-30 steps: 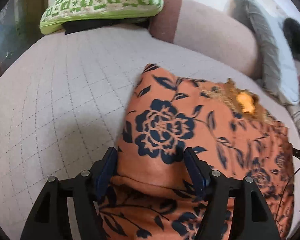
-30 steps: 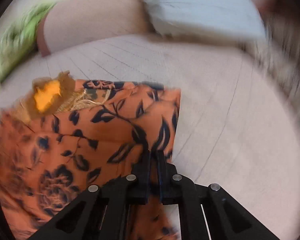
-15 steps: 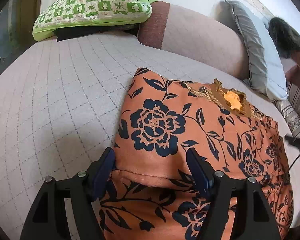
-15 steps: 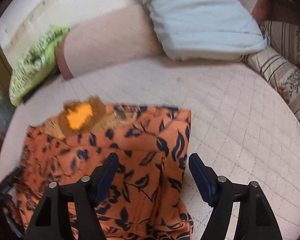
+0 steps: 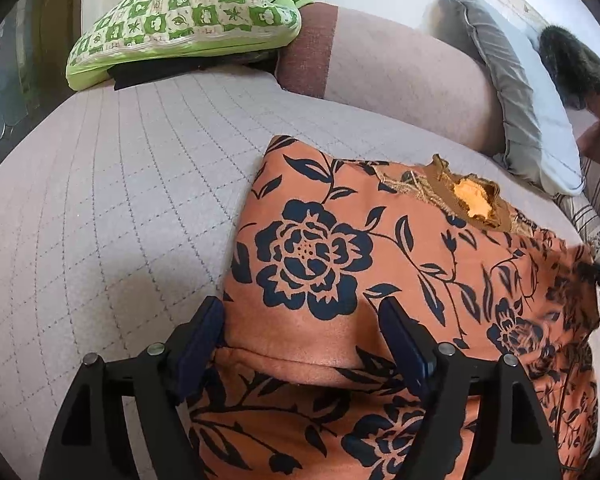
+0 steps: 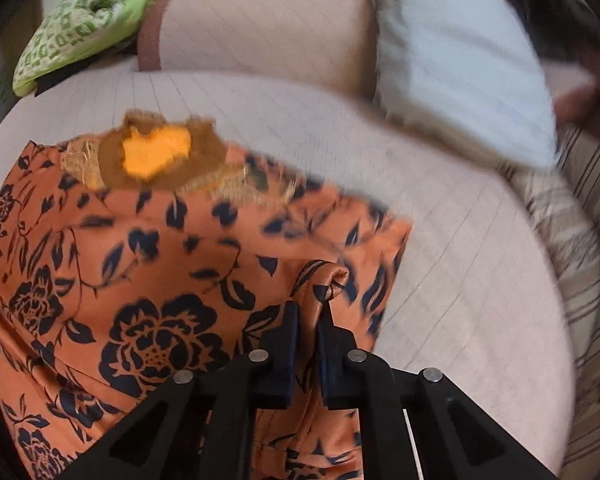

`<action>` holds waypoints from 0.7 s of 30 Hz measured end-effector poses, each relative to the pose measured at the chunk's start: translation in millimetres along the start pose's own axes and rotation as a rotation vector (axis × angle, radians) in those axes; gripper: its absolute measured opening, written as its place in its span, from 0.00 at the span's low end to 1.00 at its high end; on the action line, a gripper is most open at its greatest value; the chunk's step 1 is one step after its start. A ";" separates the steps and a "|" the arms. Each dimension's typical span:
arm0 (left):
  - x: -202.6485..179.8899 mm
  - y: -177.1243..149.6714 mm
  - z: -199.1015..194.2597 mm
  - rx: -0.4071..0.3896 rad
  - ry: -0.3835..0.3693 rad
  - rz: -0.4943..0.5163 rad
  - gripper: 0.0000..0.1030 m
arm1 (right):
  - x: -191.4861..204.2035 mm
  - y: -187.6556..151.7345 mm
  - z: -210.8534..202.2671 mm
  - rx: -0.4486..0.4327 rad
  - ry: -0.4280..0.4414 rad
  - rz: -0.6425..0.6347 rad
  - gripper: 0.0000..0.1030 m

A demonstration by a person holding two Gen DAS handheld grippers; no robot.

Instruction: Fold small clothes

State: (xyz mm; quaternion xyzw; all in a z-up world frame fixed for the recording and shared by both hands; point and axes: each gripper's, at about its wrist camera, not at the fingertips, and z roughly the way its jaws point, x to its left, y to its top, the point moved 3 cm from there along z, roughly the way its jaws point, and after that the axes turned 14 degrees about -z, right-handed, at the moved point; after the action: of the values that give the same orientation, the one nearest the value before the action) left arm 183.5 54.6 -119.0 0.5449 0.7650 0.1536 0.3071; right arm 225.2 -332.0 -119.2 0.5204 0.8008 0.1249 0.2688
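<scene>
An orange garment with dark blue flowers [image 5: 340, 248] lies on the quilted beige sofa seat [image 5: 120, 200], its brown and yellow neckline [image 5: 470, 200] at the far side. My left gripper [image 5: 302, 320] is open, its fingers either side of a folded-over flap of the garment, just above it. In the right wrist view the garment [image 6: 140, 260] fills the left half. My right gripper [image 6: 308, 312] is shut on a pinched-up ridge of the cloth [image 6: 328, 276] near the garment's right edge.
A green checked cushion [image 5: 188, 16] lies at the far left on something dark. A grey-white pillow [image 5: 532, 112] leans on the sofa back [image 5: 400, 68] at the right. A striped cushion [image 6: 588, 240] lies at the right edge.
My right gripper was shut, opened half a second ago, and has now closed on the cloth near the garment's right edge. My left gripper stayed open over the flap and barely moved.
</scene>
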 end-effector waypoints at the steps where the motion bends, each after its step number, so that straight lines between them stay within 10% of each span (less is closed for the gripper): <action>1: -0.3 0.5 -1.0 -0.005 -0.005 -0.003 0.78 | -0.5 3.9 -5.8 -0.021 -0.023 -0.008 0.08; 5: -3.6 -1.0 6.0 0.002 0.010 0.015 0.80 | -9.7 21.5 -10.3 -0.092 -0.129 -0.016 0.08; 8: -2.4 -3.2 15.3 0.031 0.037 0.022 0.81 | -13.9 0.6 59.3 0.107 0.055 0.074 0.13; 10: 2.3 -1.7 12.2 0.028 0.035 0.004 0.81 | -22.4 -2.3 50.2 0.035 0.062 0.128 0.18; 12: 6.8 0.8 7.2 0.021 0.038 -0.016 0.81 | -33.3 -3.5 30.6 -0.001 0.109 0.209 0.46; 16: 4.7 1.7 -16.3 -0.073 0.068 0.040 0.81 | -47.9 -9.7 -17.6 -0.106 0.183 0.316 0.55; 18: 8.8 -8.4 13.6 0.066 0.143 0.073 0.83 | -43.8 -15.1 -22.3 -0.144 0.251 0.346 0.73; 21: 12.5 0.6 4.5 0.097 0.138 0.002 0.84 | -25.0 -40.2 34.7 0.058 0.365 0.408 0.82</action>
State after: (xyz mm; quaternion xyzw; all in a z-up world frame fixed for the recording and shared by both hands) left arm 184.1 65.9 -125.8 0.5483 0.7902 0.1537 0.2267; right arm 221.6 -374.4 -159.5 0.6471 0.7180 0.2453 0.0745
